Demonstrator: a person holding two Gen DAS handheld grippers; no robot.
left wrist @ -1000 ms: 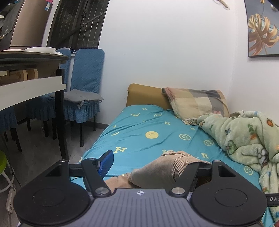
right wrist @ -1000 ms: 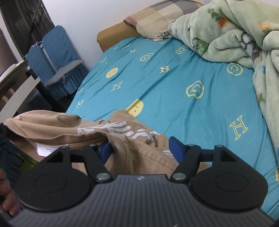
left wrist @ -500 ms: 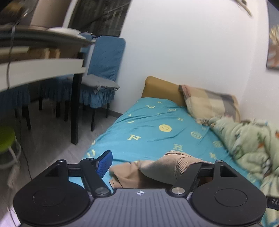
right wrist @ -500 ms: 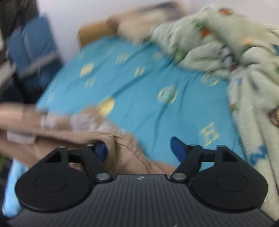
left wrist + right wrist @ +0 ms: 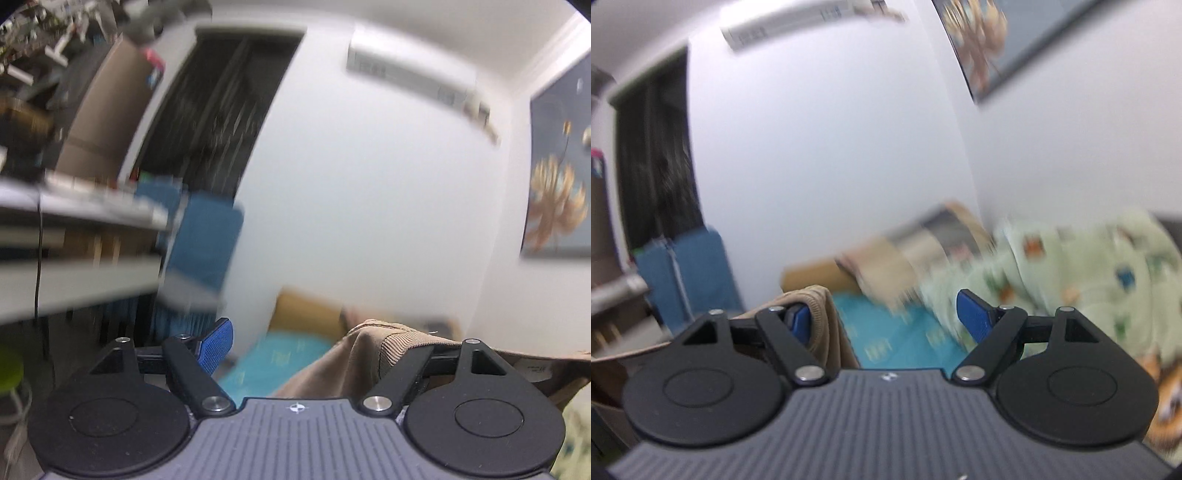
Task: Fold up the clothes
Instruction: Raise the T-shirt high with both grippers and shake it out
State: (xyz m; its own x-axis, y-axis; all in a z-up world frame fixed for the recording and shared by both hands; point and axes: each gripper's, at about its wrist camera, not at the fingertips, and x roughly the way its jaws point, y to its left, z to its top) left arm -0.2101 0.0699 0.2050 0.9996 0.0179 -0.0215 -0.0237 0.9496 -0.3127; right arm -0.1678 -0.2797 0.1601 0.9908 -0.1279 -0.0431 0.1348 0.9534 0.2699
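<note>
The left gripper (image 5: 310,343) stands with its jaws wide apart, and they have just been opening. The tan cotton garment with a ribbed knit edge (image 5: 369,347) hangs over the finger at the right of the frame. The blue pad (image 5: 218,343) at the left is bare, so nothing is pinched. The right gripper (image 5: 886,317) mirrors this. Its jaws have also just been opening and are spread. The garment (image 5: 816,299) is hooked over the finger at the left of the frame, and the other blue pad (image 5: 971,314) is clear of it. Carrying the cloth on one finger of each tool probably lets it hang stretched between them above the turquoise printed bed sheet (image 5: 886,332), ready to be spread flat for folding. Both grippers point roughly level at the white wall, so the bed lies low in each blurred frame.
</note>
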